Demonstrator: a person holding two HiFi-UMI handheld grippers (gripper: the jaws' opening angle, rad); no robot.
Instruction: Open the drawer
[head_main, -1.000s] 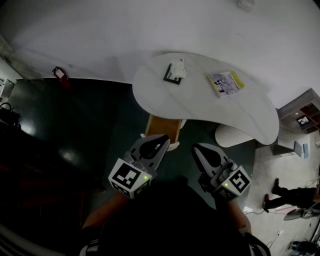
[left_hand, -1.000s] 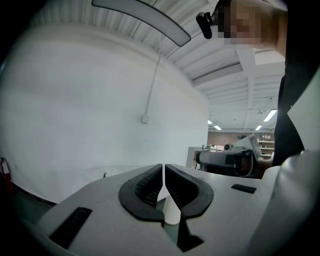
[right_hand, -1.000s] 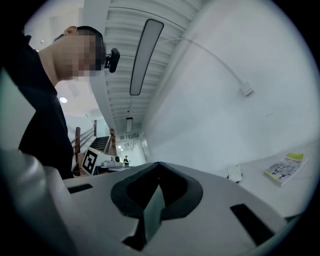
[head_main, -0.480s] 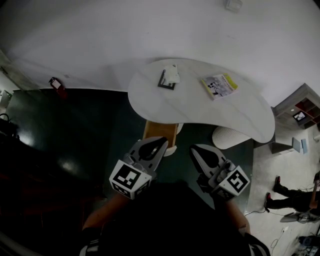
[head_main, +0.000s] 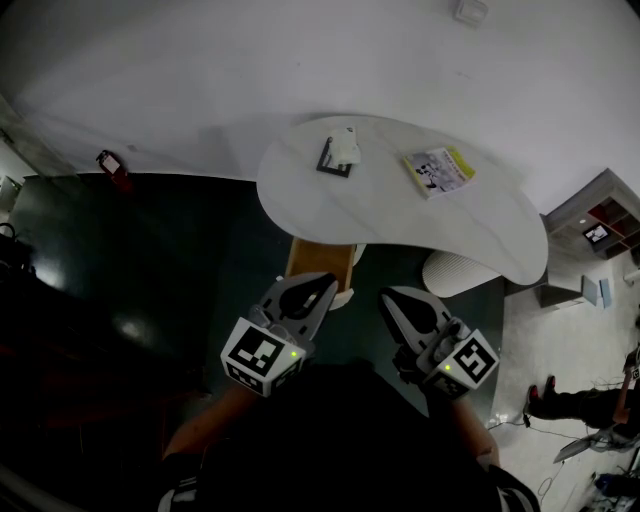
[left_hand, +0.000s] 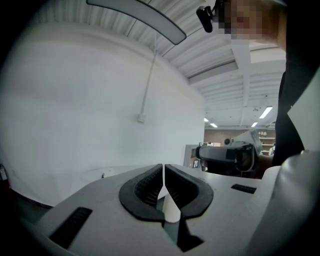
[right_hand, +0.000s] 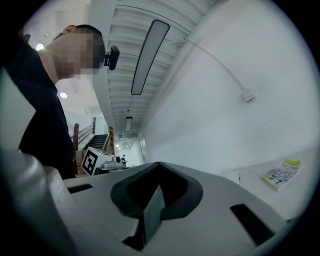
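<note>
Both tongs are shut with nothing in them, the left gripper (head_main: 312, 290) pointing at the wooden drawer (head_main: 320, 262) under the white table (head_main: 400, 215), the right gripper (head_main: 400, 305) alongside it

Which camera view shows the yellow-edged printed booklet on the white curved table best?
The head view: the yellow-edged printed booklet lies whole, seen from above, on the white curved table. The right gripper view catches the booklet small and slanted near its right edge. The left gripper view does not show it.
</note>
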